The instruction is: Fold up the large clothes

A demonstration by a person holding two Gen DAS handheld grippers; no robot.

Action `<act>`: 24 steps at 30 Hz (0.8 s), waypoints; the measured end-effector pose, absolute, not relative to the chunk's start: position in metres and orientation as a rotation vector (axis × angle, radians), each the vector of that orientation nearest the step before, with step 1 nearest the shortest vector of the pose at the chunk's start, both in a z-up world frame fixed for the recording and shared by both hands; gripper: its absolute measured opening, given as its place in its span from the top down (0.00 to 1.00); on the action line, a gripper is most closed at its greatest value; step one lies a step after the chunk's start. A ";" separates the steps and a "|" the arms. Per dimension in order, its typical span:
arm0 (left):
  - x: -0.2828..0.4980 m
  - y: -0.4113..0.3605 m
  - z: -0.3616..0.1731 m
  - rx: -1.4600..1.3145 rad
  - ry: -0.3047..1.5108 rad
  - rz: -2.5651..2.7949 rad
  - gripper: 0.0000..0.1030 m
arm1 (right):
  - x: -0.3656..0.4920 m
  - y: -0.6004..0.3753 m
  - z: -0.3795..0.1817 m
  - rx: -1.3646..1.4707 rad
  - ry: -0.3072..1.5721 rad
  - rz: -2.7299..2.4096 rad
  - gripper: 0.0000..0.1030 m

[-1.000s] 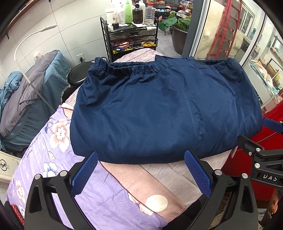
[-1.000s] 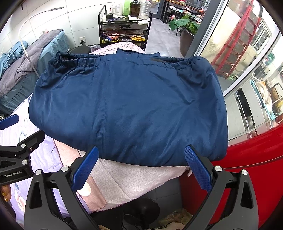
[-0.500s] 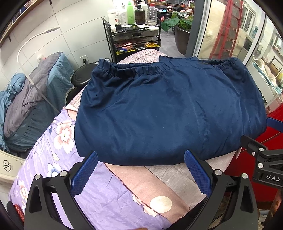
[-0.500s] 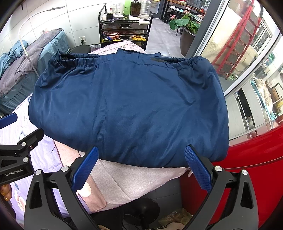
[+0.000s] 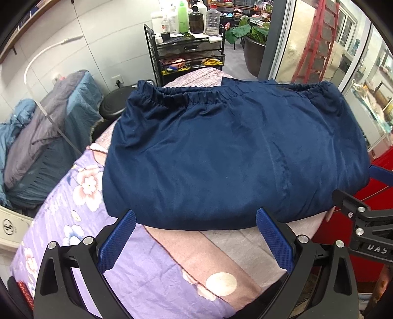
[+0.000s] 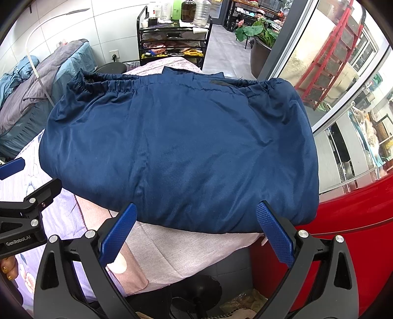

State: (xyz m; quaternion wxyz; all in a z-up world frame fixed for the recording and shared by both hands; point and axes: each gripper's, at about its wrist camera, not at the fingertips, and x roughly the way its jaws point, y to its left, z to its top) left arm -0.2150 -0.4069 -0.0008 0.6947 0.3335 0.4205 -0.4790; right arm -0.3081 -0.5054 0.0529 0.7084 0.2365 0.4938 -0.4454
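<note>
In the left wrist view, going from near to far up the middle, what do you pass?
Left tool → floral bedsheet → navy garment with its elastic waistband at the far edge → black wire cart → bottles on top.

floral-sheeted table [image 5: 73, 220], folded navy garment [image 5: 233, 159] on top

Left gripper [image 5: 195, 238] of matte black angular frame, blue cross-hatched pads [image 5: 117, 239] inside each finger, silver screw heads at the joints, right gripper [image 6: 196, 234] built alike, white "GenRobot.AI" lettering at nine o'clock
</note>
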 end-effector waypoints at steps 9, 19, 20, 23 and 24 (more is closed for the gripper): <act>-0.219 -0.406 -0.001 0.751 0.921 -1.072 0.06 | -0.306 -0.507 0.051 0.525 1.098 -0.986 0.06; -0.224 -0.408 -0.004 0.794 0.935 -1.066 0.06 | -0.307 -0.509 0.048 0.527 1.100 -0.984 0.06; -0.223 -0.408 -0.004 0.795 0.935 -1.063 0.06 | -0.306 -0.509 0.048 0.527 1.100 -0.984 0.06; -0.223 -0.408 -0.003 0.798 0.934 -1.057 0.06 | -0.306 -0.509 0.047 0.527 1.102 -0.983 0.06; -0.223 -0.408 -0.003 0.798 0.934 -1.056 0.06 | -0.307 -0.509 0.048 0.527 1.101 -0.984 0.06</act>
